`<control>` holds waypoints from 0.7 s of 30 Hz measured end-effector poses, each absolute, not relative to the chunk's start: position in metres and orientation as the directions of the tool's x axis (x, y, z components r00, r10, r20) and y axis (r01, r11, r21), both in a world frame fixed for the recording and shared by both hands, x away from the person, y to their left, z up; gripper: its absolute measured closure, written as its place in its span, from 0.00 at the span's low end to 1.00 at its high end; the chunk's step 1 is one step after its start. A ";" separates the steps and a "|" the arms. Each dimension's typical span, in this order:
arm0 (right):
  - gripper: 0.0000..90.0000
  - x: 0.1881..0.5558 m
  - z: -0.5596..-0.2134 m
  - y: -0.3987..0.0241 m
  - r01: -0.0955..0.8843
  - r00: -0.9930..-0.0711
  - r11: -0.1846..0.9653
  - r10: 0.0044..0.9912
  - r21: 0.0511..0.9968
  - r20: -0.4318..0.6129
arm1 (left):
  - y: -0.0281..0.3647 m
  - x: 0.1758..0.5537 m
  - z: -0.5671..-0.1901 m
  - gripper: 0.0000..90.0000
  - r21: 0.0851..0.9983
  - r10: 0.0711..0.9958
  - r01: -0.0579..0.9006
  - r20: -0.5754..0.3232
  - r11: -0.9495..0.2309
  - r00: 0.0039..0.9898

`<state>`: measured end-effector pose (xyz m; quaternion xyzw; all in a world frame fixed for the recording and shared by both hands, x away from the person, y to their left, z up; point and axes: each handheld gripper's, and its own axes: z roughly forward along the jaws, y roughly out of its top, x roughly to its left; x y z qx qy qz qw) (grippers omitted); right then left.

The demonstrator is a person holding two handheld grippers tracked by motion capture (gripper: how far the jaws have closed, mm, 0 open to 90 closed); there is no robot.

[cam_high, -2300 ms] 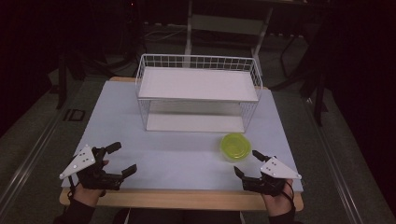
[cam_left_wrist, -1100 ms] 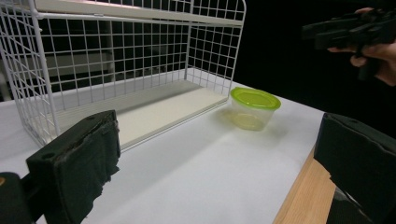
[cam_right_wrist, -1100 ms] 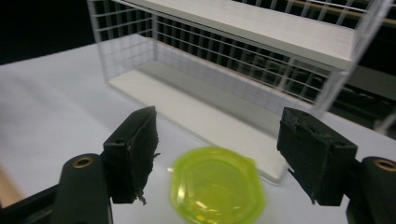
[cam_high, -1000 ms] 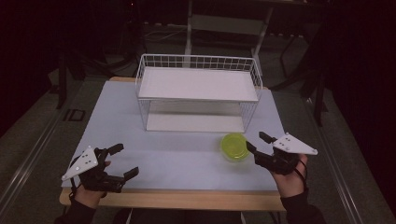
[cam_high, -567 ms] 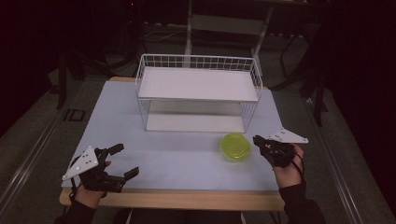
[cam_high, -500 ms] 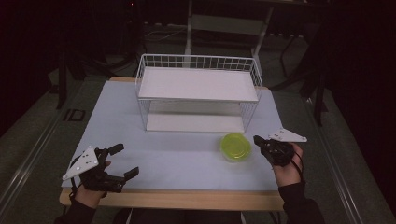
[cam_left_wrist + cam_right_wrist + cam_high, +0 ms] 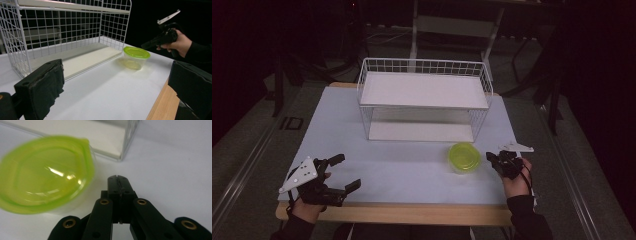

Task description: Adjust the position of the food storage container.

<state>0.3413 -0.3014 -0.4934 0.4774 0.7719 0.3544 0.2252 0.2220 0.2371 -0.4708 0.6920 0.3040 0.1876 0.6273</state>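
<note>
A clear round container with a lime-green lid (image 7: 464,156) stands on the white table top, just in front of the wire rack's right corner. My right gripper (image 7: 490,157) is shut with nothing in it, its tips low over the table and a short way right of the container. In the right gripper view the closed jaws (image 7: 117,178) point past the lid (image 7: 45,172), not touching it. My left gripper (image 7: 346,172) rests open and empty at the front left of the table. From the left gripper view, the container (image 7: 136,57) and the right gripper (image 7: 145,45) show beyond the wide-open jaws.
A white wire rack (image 7: 422,61) with an upper and a lower shelf stands at the back middle of the table. The wooden front edge (image 7: 412,212) runs below the white mat (image 7: 402,170). Dark floor and frame legs surround the table.
The right hand came forward from the front right corner, then sank toward the table beside the container, and its jaws closed. The left gripper stayed put.
</note>
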 end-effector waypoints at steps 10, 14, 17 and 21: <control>1.00 0.351 -0.512 -0.288 0.623 -0.472 0.313 0.881 0.717 0.025 | 0.237 0.222 -0.470 0.02 0.983 0.649 0.181 -0.119 -0.029 0.751; 1.00 0.351 -0.516 -0.282 0.638 -0.490 0.311 0.870 0.704 0.060 | 0.236 0.222 -0.470 0.02 0.983 0.647 0.180 -0.119 -0.028 0.753; 1.00 0.350 -0.519 -0.278 0.642 -0.506 0.323 0.860 0.695 0.067 | 0.236 0.222 -0.470 0.02 0.983 0.648 0.180 -0.119 -0.029 0.752; 1.00 0.348 -0.521 -0.270 0.632 -0.539 0.355 0.840 0.689 0.061 | 0.236 0.221 -0.470 0.02 0.984 0.648 0.178 -0.117 -0.030 0.752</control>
